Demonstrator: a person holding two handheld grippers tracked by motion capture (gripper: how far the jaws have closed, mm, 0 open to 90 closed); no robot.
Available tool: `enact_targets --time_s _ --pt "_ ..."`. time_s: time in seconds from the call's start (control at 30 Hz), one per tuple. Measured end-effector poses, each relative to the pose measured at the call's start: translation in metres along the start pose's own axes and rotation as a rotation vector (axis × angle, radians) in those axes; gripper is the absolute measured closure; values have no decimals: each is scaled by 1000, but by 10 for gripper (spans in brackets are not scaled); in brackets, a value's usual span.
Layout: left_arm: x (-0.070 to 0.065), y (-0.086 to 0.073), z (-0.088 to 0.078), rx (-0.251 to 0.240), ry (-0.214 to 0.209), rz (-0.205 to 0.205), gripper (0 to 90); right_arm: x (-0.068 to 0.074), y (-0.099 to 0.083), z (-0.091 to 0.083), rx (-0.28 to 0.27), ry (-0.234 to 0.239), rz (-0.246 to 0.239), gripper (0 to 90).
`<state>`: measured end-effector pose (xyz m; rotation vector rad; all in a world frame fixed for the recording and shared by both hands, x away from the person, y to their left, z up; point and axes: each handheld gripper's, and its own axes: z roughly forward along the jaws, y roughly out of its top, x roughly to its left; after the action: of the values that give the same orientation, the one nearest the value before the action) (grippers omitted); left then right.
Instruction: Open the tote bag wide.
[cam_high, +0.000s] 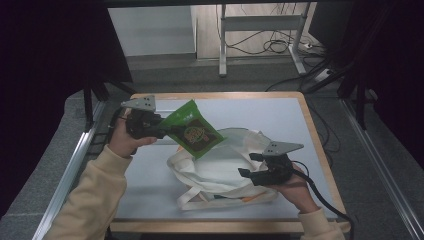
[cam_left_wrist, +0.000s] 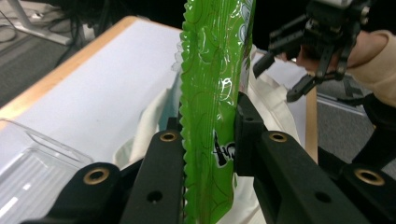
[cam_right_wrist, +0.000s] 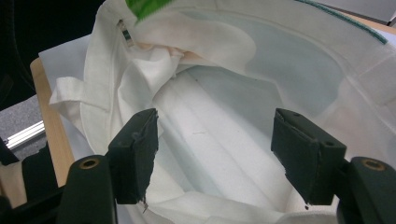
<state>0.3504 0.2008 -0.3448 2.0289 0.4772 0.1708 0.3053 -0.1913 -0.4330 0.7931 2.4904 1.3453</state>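
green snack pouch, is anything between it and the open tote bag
Nothing visible blocks it. The green snack pouch, clamped in the left gripper, hangs over the white tote bag, whose mouth gapes. The right gripper, open, sits at the bag's rim, beside the path.

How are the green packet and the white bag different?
The green packet is shiny and small; the white bag is soft cloth and bigger. The packet is held up in the left gripper; the bag lies on the table. The packet is sealed; the bag's mouth gapes open.

One green packet (cam_high: 193, 131), one white tote bag (cam_high: 220, 170)
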Motion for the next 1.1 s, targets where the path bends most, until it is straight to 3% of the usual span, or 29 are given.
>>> enact_targets --time_s 0.4,1.1 --pt "14 0 -19 -28 63 -27 771 3 -2 3 6 14 -13 309" --pt "28 0 -30 -46 101 -49 770 3 -3 5 21 15 -15 298"
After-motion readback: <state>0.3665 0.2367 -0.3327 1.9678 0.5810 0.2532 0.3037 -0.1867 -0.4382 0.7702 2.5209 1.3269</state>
